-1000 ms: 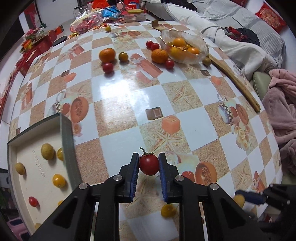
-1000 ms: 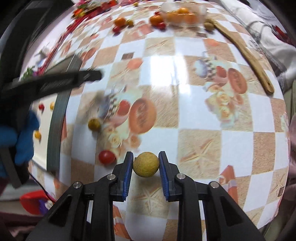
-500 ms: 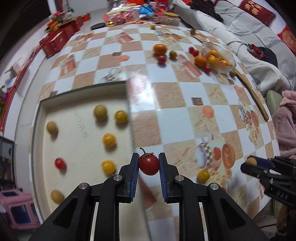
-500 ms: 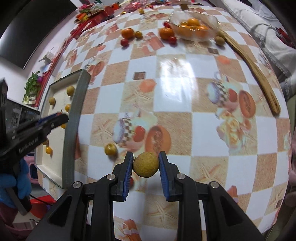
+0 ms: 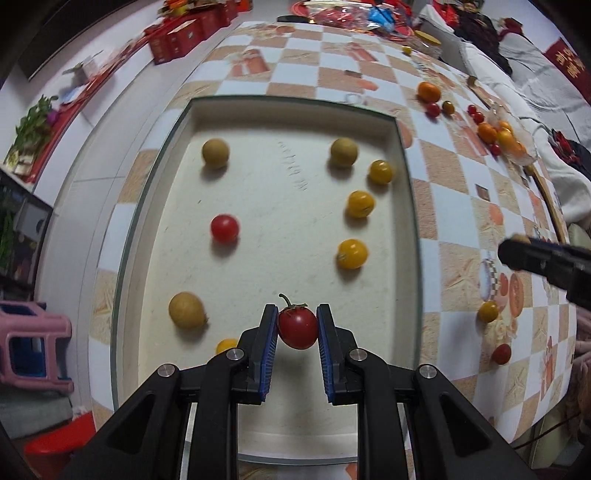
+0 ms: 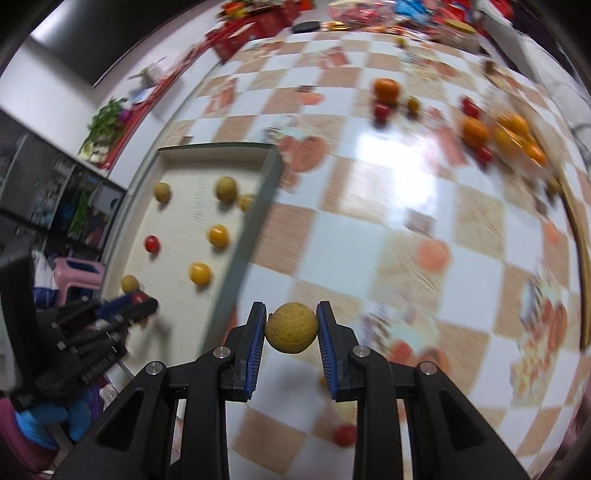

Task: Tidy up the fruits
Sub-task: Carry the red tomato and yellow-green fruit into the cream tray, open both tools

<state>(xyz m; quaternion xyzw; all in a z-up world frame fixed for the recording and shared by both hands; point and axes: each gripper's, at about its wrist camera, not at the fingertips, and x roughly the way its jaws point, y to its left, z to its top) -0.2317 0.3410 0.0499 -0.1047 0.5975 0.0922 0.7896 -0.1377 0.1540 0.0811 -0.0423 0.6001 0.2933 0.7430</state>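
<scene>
Your left gripper [image 5: 297, 329] is clamped on a red cherry tomato [image 5: 297, 328], stem up, its blue pads pressing both sides, and it hangs above the near end of the shallow cream tray [image 5: 127, 236]. Around it in the tray: a tan longan [image 5: 186, 310] at 9 o'clock, another red tomato [image 5: 224, 229] at 11, three yellow tomatoes [image 5: 352, 253] up the 1 o'clock side, and two more longans [image 5: 215, 153] at the far end.

Your right gripper [image 6: 291, 328] is clamped on a rough tan longan [image 6: 291, 328] over the tablecloth [image 6: 369, 240], just right of the tray's grey rim [image 6: 245, 236]. That view is blurred.

The table wears a glossy checked cloth, tan and white squares with printed pictures. At 1 o'clock from the left gripper, far across, sit a mandarin [image 5: 429, 91], small red tomatoes and a glass bowl of oranges [image 5: 506, 138]. Red gift boxes [image 5: 177, 35] line the far edge at 11, a pink stool [image 5: 35, 349] stands on the floor at 9, and grey bedding [image 5: 535, 74] lies at 2.
</scene>
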